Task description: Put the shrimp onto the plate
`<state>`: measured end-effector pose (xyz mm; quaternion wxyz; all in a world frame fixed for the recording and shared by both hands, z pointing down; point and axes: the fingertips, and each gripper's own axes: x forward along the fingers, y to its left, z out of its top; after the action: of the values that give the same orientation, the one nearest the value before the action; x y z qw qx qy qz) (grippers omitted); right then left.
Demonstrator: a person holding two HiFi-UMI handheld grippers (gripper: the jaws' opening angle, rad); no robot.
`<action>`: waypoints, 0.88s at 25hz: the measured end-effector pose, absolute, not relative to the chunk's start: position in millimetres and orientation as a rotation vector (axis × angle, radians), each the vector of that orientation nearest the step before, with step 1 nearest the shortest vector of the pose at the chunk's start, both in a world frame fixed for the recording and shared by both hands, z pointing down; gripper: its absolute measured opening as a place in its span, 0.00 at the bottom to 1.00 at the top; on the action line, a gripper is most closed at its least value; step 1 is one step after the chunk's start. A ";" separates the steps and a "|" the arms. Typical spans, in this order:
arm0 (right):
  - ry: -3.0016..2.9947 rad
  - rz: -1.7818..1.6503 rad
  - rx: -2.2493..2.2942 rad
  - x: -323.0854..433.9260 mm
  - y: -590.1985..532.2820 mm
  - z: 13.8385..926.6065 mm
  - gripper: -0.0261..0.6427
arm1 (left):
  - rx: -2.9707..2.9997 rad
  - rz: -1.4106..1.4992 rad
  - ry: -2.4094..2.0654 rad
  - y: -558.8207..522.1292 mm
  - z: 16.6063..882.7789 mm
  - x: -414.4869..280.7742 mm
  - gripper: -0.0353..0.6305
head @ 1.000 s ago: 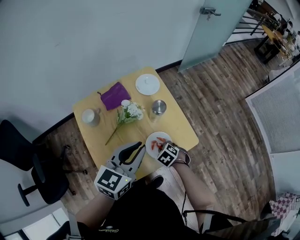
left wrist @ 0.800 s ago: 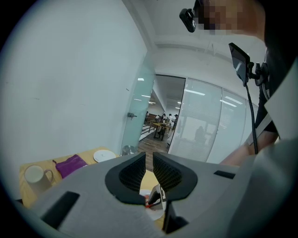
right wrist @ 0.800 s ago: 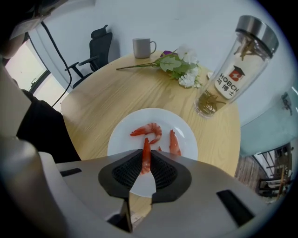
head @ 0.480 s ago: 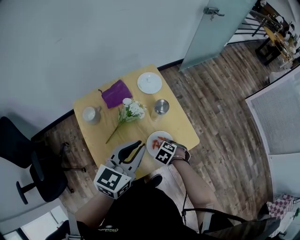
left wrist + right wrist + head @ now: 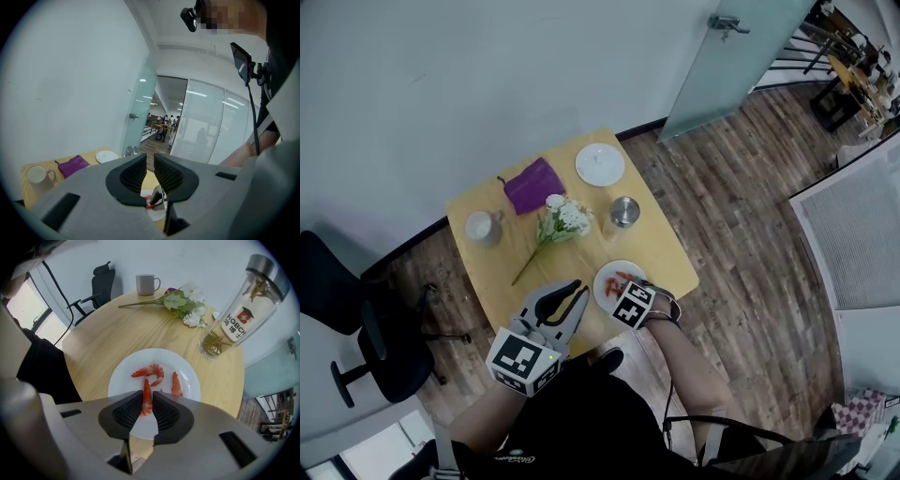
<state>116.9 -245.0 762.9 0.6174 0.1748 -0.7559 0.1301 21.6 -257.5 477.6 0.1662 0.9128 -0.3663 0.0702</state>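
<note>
Pinching shrimp (image 5: 146, 404) — right tongs (image 5: 147, 394), above plate (image 5: 123, 380)

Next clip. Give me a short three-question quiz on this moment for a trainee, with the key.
1. True or false: the right gripper is shut on a shrimp over the white plate.
2. What stands on the table beyond the plate? A: glass bottle; B: kettle; C: bowl.
3. Fill in: the left gripper holds ____ between its jaws.
Key: 1 true; 2 A; 3 nothing.
</note>
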 end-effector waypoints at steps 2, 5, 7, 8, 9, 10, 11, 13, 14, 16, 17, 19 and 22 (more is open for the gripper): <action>-1.747 0.306 0.416 116.8 -245.3 762.0 0.14 | 2.600 0.204 -1.041 -257.3 477.7 21.4 0.13; -1.750 0.311 0.430 116.8 -244.9 762.0 0.14 | 2.600 0.208 -1.039 -255.8 478.7 21.4 0.13; -1.752 0.312 0.438 117.0 -245.2 762.5 0.15 | 2.602 0.207 -1.036 -254.6 478.8 21.9 0.13; -1.753 0.314 0.442 117.1 -245.5 762.6 0.15 | 2.603 0.206 -1.034 -254.2 478.9 21.8 0.13; -1.754 0.316 0.446 117.2 -245.5 762.7 0.15 | 2.603 0.206 -1.033 -253.9 479.1 21.3 0.13; -1.754 0.319 0.449 117.2 -245.5 762.6 0.15 | 2.603 0.206 -1.033 -253.7 479.3 20.6 0.13; -1.754 0.320 0.452 117.3 -245.5 762.5 0.15 | 2.602 0.207 -1.033 -253.7 479.5 19.8 0.13; -1.756 0.323 0.458 118.2 -245.4 762.4 0.15 | 2.603 0.212 -1.035 -254.1 480.1 18.9 0.13; -1.757 0.326 0.464 119.1 -245.5 762.3 0.15 | 2.604 0.213 -1.035 -254.2 480.3 18.7 0.13; -1.763 0.333 0.478 120.5 -245.8 761.8 0.15 | 2.604 0.212 -1.035 -253.8 480.8 18.4 0.13; -1.767 0.337 0.482 120.6 -245.6 761.4 0.15 | 2.603 0.211 -1.034 -253.5 481.1 18.3 0.13; -1.775 0.341 0.483 120.6 -244.8 760.5 0.15 | 2.605 0.211 -1.031 -252.9 481.4 19.0 0.13; -1.783 0.344 0.494 120.9 -244.9 758.2 0.15 | 2.612 0.206 -1.022 -252.3 479.8 21.4 0.13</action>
<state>120.9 -244.9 758.2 0.5889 0.2119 -0.7658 0.1477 21.4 -252.3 479.8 0.1640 0.9161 -0.3586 0.0721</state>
